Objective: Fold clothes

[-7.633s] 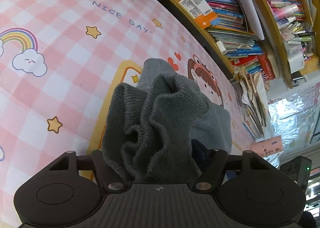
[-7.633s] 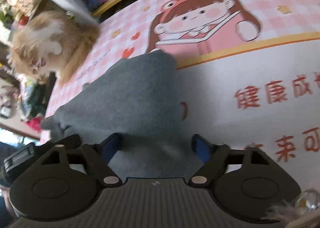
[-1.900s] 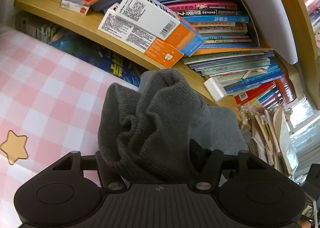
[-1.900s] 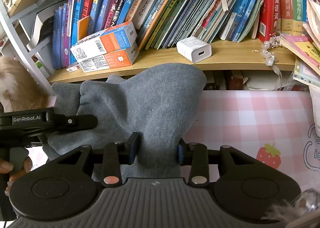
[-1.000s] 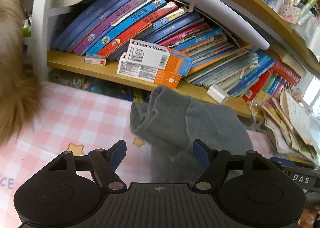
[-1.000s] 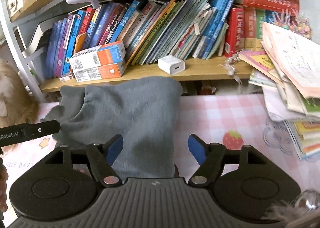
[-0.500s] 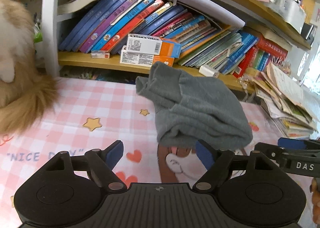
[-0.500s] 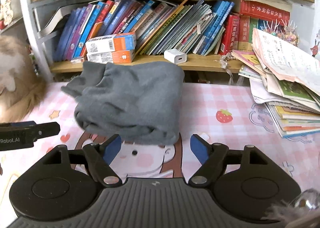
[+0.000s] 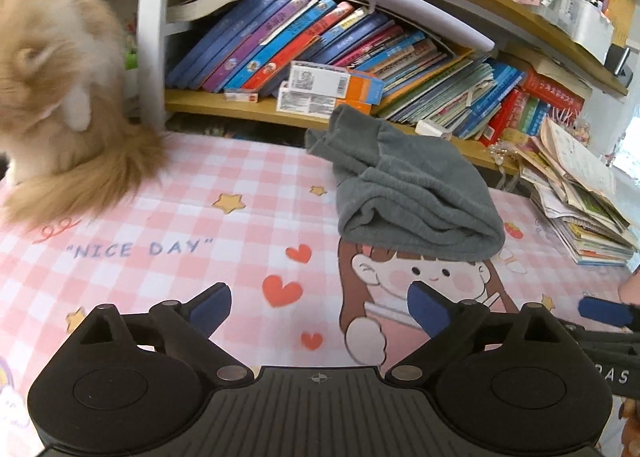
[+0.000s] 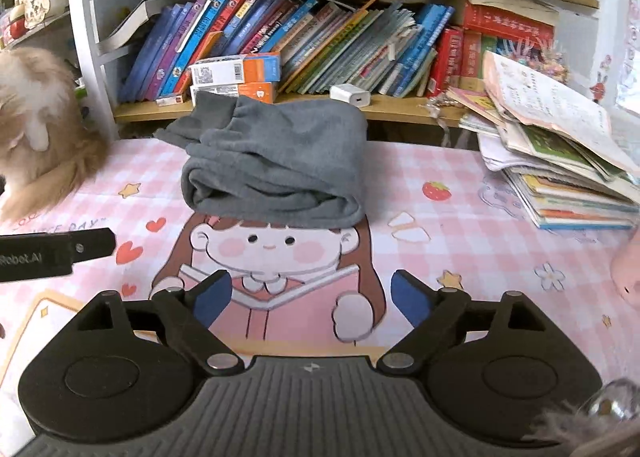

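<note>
- We see the folded grey garment (image 10: 276,165) at upper centre, lying on the pink cartoon tablecloth (image 10: 440,241).
- Our left gripper (image 9: 320,307) and right gripper (image 10: 312,297) are both opening, with nothing between their jaws.

Fluffy cat (image 9: 60,105) beside bookshelf (image 10: 280,105), pink mat (image 10: 440,249).

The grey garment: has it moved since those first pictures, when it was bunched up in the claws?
Yes. The grey garment now lies folded at the mat's far edge, against the bookshelf, clear of both claws, which are opening with nothing between them.
</note>
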{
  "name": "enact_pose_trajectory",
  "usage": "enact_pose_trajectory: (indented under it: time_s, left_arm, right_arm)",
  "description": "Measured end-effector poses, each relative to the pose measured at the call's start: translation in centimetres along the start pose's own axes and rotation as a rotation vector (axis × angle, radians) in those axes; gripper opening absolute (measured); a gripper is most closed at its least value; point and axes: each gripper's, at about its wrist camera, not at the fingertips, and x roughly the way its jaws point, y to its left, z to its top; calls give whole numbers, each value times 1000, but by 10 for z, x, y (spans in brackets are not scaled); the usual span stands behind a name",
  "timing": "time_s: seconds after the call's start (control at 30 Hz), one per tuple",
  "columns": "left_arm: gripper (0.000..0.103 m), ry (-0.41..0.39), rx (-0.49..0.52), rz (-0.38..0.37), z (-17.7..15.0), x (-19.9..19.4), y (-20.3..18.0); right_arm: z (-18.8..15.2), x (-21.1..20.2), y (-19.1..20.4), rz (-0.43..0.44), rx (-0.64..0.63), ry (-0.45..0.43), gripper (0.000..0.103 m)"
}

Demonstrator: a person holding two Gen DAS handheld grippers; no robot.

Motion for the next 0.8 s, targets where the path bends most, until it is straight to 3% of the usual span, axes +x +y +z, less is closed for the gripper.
enact_pose_trajectory:
  time_s: [0.27,0.8]
  left_arm:
    - [98,-20,59,29,-16,-15,1]
    - [103,-27,95,42,-19,-20,-1]
  right_arm:
    - [-20,-11,6,-24,26,11,90]
    - [-21,-13,14,-22,10,2,91]
